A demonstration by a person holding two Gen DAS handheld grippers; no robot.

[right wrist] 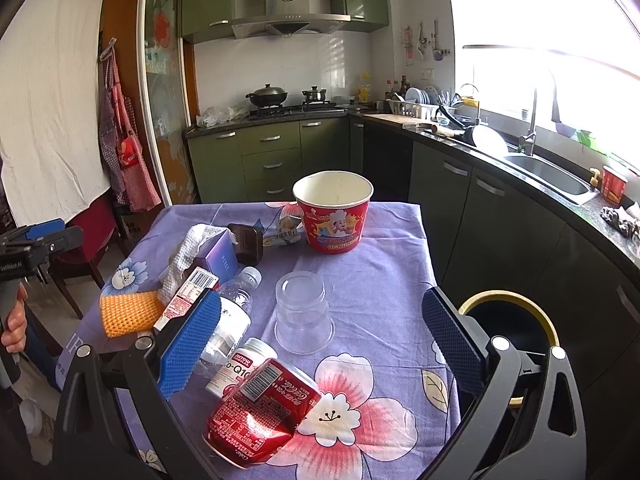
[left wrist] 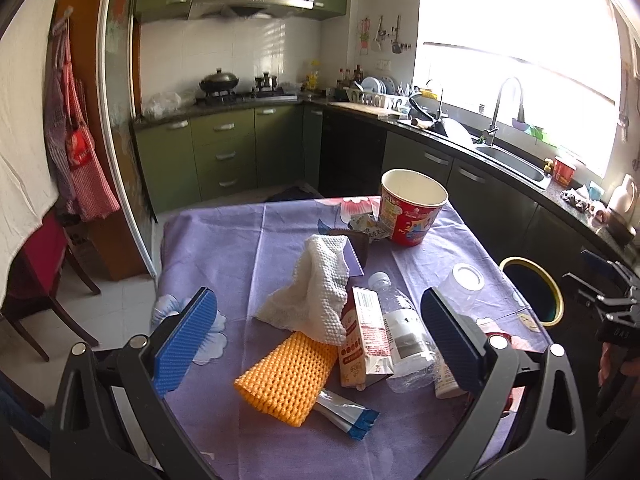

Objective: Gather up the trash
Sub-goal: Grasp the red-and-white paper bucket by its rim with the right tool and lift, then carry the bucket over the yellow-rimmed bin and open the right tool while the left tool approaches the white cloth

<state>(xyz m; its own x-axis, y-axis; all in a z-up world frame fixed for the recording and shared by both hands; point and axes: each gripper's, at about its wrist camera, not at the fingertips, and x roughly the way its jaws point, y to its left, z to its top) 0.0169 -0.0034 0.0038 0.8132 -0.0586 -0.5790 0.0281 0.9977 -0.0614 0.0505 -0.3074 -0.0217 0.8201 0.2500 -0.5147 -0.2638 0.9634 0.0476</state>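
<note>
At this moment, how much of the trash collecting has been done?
Nothing looks binned yet. Both grippers, left gripper and right gripper, are open and empty. Left on the table: crushed can, plastic cup, water bottle, carton, paper bucket. The bin waits beside it.

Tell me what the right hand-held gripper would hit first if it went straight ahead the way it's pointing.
Probably the upside-down clear plastic cup, which sits centred between the open right hand-held gripper fingers. The crushed red can lies nearer but lower, so depth is uncertain.
</note>
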